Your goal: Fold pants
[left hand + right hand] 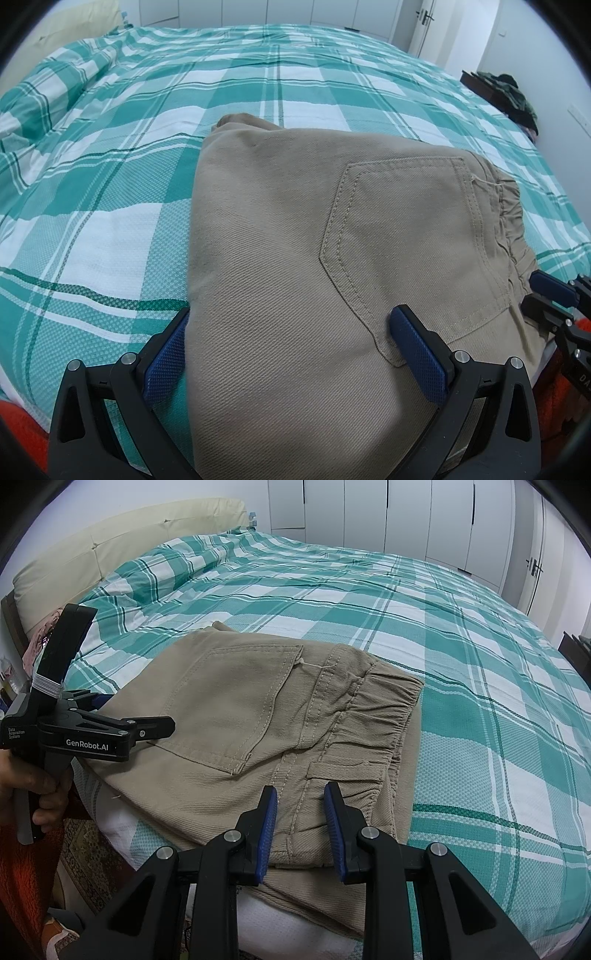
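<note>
Left wrist view: the left gripper (291, 354) fingers stand wide apart astride the folded pants (314, 240) on the bed (110, 166); closing could bunch layers.

Right wrist view: the right gripper (301, 830) fingers stand parted, gripping nothing, over the waistband (369, 716); dragging could undo the fold.

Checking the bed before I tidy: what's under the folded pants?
The khaki pants lie on the green plaid bedspread; whatever sits beneath the folded layers is covered.

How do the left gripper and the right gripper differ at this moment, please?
The left gripper stands wide open across the plain side of the khaki pants; the right gripper has a narrow gap and sits at the elastic waistband. Both have blue pads and point down at the folded pants.
</note>
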The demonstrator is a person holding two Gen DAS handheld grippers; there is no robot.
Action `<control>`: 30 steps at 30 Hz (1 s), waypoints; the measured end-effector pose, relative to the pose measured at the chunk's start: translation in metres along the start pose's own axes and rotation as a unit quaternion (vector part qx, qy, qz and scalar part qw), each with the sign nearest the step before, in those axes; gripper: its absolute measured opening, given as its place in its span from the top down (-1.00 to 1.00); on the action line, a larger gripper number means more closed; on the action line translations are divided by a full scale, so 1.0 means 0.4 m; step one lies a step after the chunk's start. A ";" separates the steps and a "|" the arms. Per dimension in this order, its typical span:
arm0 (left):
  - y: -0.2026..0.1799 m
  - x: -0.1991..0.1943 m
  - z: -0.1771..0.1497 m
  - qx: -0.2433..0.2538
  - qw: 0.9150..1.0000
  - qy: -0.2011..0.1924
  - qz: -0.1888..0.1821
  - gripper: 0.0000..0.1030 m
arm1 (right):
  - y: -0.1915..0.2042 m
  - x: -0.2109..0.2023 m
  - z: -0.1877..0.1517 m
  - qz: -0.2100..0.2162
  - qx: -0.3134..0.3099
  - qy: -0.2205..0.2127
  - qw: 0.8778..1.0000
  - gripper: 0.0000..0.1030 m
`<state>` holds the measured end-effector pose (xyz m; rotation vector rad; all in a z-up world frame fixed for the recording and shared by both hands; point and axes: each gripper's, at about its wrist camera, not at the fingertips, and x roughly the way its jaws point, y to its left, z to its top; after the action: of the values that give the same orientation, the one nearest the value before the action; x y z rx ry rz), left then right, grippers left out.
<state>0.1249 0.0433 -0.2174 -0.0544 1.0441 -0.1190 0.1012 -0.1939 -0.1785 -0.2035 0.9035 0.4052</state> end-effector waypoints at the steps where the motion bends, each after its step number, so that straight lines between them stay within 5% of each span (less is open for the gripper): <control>1: 0.001 0.000 -0.001 0.000 1.000 0.000 0.000 -0.98 | 0.000 0.000 0.000 0.000 0.000 0.000 1.000 0.46; 19: 0.000 -0.002 0.000 -0.004 1.000 -0.003 -0.003 -0.99 | 0.000 -0.001 0.000 -0.002 -0.001 0.000 1.000 0.46; 24: 0.044 -0.028 0.032 -0.038 0.997 0.041 -0.051 -0.97 | -0.002 -0.004 0.007 0.004 0.004 0.005 1.000 0.46; 26: 0.101 -0.079 0.050 -0.071 0.994 0.027 -0.073 -0.97 | -0.021 -0.023 0.026 0.029 0.023 0.013 0.999 0.46; 27: 0.140 -0.107 0.056 -0.093 0.992 0.008 -0.084 -0.97 | -0.057 -0.053 0.040 0.053 0.059 0.004 0.997 0.42; 29: 0.215 -0.126 0.064 -0.143 0.984 -0.001 -0.105 -0.97 | -0.123 -0.106 0.050 0.065 0.114 -0.032 0.991 -0.12; 30: 0.238 -0.120 0.064 -0.160 0.980 0.004 -0.121 -0.97 | -0.181 -0.127 0.045 0.066 0.158 -0.046 0.984 -0.22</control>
<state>0.1301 0.1435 -0.1730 -0.4746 1.0541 -0.1708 0.1170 -0.2663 -0.1270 0.1662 0.8790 0.3853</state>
